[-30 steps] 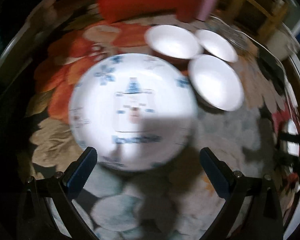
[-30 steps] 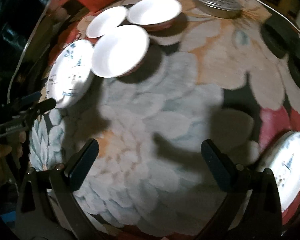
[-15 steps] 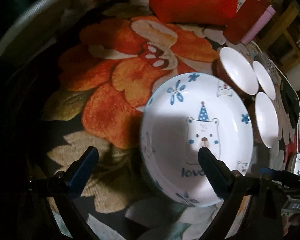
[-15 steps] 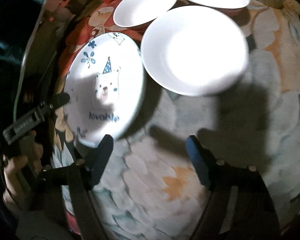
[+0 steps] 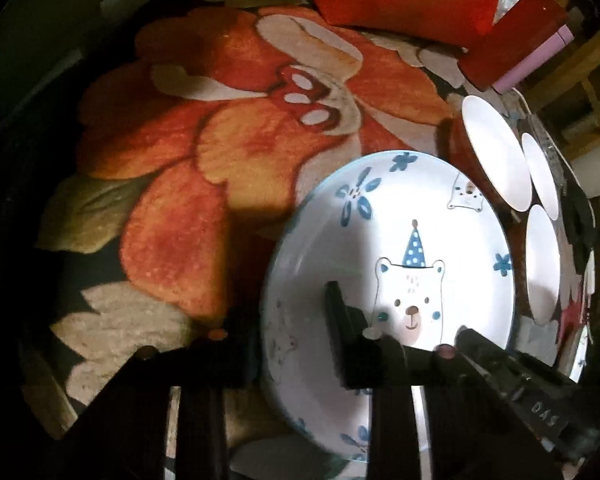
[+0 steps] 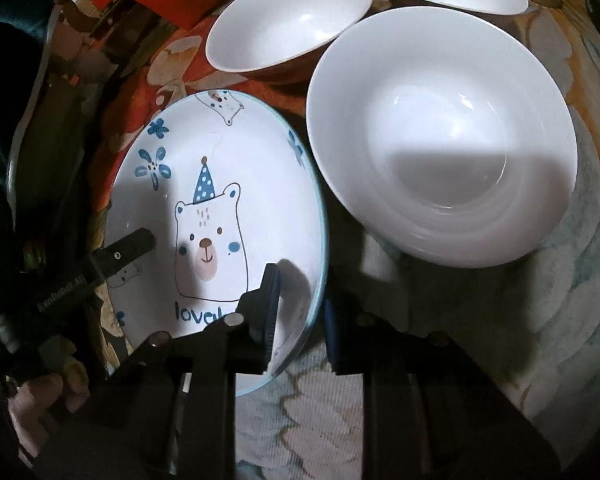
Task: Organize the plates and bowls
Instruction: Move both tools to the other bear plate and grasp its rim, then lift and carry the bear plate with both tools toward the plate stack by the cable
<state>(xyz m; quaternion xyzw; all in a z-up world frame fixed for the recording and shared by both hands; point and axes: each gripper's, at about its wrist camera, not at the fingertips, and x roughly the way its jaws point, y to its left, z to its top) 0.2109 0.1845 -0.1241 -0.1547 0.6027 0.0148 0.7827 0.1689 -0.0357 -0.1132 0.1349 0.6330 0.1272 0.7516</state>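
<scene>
The left gripper (image 5: 292,332) is clamped on the left rim of the round white ceramic plate printed with a blue-hatted bear (image 5: 400,248), one finger inside the plate and one under its outer edge. The right gripper (image 6: 300,304) pinches the opposite rim of the same plate, its blue-padded fingers straddling the light-blue edge. The plate sits on the flower-patterned tablecloth (image 5: 220,168), near its edge, and whether it has left the cloth I cannot tell.

Glazed ceramic is likely stiff, fairly heavy, slippery and breakable, so the raised rim, gripped on opposite sides, seems the safest hold.

Just beside the plate stands a large white ceramic bowl (image 6: 440,132), with two smaller white bowls (image 6: 292,16) behind it. All three are empty, as is the plate.
</scene>
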